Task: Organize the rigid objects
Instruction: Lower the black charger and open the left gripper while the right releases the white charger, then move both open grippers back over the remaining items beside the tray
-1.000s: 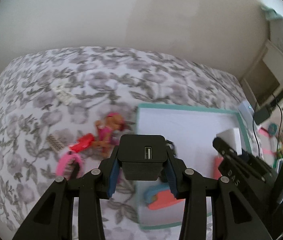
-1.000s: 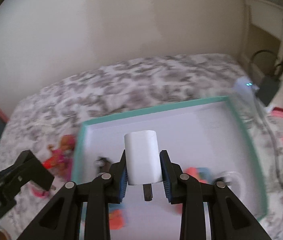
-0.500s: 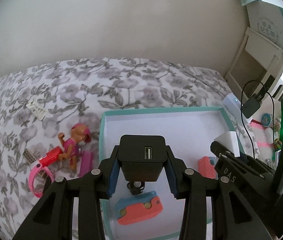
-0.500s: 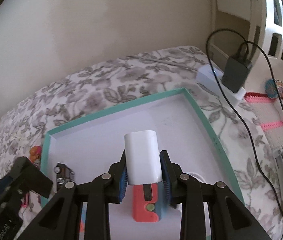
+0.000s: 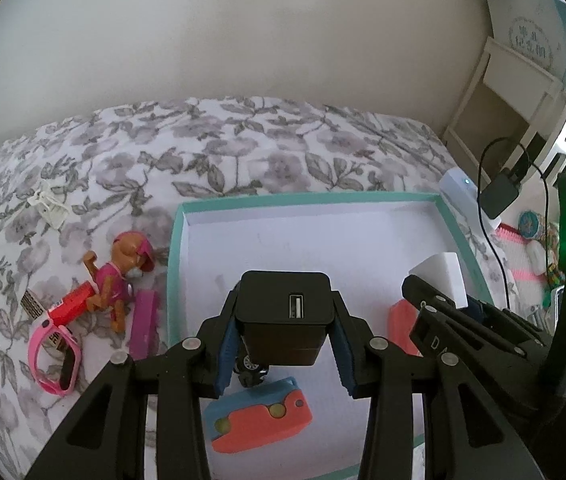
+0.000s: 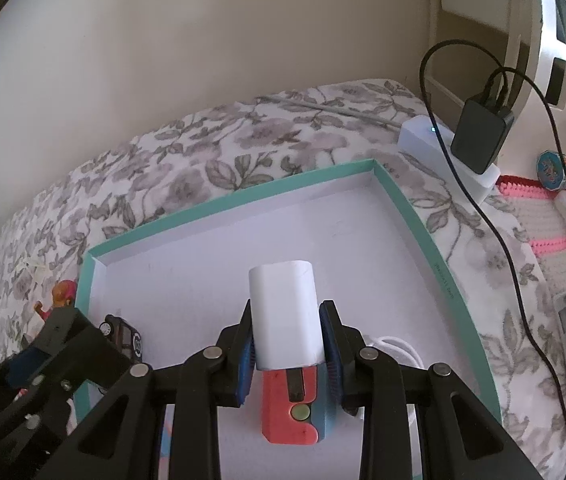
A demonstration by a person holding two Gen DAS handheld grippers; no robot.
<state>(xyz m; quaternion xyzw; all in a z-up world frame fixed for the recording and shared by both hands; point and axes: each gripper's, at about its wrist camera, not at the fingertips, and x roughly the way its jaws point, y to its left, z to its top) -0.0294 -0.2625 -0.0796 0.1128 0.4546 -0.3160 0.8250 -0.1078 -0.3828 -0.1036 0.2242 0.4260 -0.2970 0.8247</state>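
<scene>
Left wrist view, lower left of frame: pink watch (image 5: 55, 354), red tube (image 5: 70, 305), dog figurine (image 5: 119, 274) and purple bar (image 5: 143, 323) strewn on floral bedspread (image 5: 243, 152). Centre: left gripper (image 5: 285, 350) clamped on black charger (image 5: 285, 316), above teal-rimmed tray (image 5: 307, 199); orange-and-blue toy (image 5: 259, 414) lying inside, below. Right wrist view, centre: right gripper (image 6: 286, 354) pinching white charger (image 6: 284, 318) over same tray, toy car (image 6: 121, 334) at left.

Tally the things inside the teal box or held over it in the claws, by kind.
Chargers: 2, black charger in the left claw, white charger in the right claw
Coral-and-blue toys: 2
Toy cars: 1
Total: 5
</scene>
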